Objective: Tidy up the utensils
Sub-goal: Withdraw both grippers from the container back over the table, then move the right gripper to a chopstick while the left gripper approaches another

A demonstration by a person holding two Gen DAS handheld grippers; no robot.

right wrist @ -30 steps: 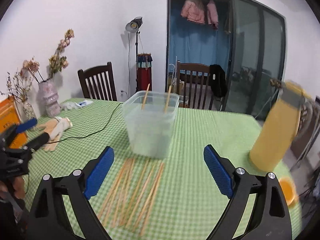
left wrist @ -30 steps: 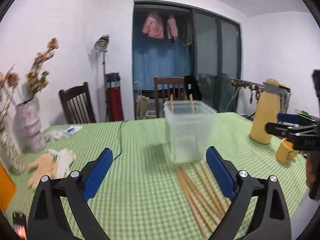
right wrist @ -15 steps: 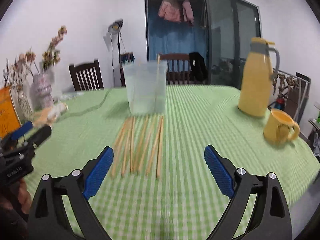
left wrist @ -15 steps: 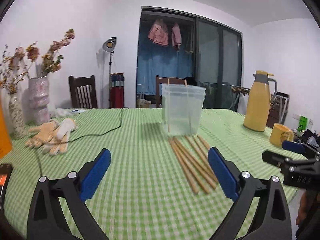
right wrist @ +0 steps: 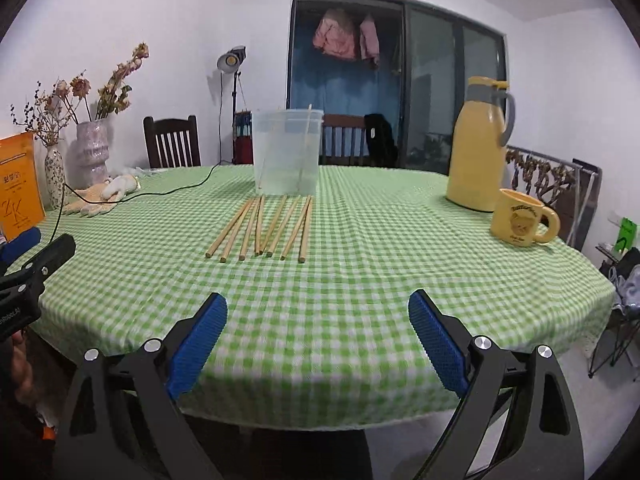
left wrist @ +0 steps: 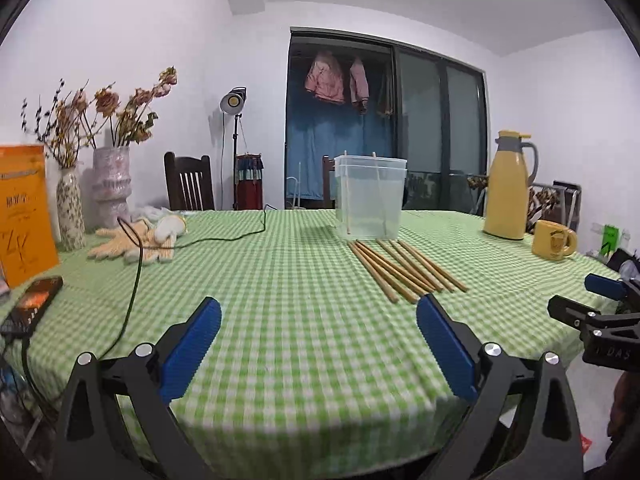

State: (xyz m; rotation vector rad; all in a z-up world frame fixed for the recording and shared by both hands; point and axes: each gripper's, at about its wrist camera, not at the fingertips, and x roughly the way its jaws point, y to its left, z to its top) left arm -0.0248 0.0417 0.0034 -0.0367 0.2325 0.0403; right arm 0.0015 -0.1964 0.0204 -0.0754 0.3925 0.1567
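Note:
Several wooden chopsticks [left wrist: 404, 268] lie side by side on the green checked tablecloth [left wrist: 288, 304], in front of a clear plastic container [left wrist: 370, 198] that holds two upright chopsticks. The chopsticks [right wrist: 266, 226] and container [right wrist: 287, 152] also show in the right wrist view. My left gripper [left wrist: 318, 334] is open and empty, low over the table's near edge. My right gripper [right wrist: 318, 332] is open and empty, just short of the table's near edge, well back from the chopsticks.
A yellow thermos [right wrist: 478, 144] and yellow mug [right wrist: 520, 222] stand at the right. Work gloves [left wrist: 136, 240], a black cable [left wrist: 136, 276], a phone [left wrist: 34, 300], vases [left wrist: 110, 188] and an orange box [left wrist: 24, 212] are at the left. Chairs stand behind the table.
Both grippers have pulled back from the container and dropped low, to the table's near edge. Both stay open and empty. The chopsticks have not moved.

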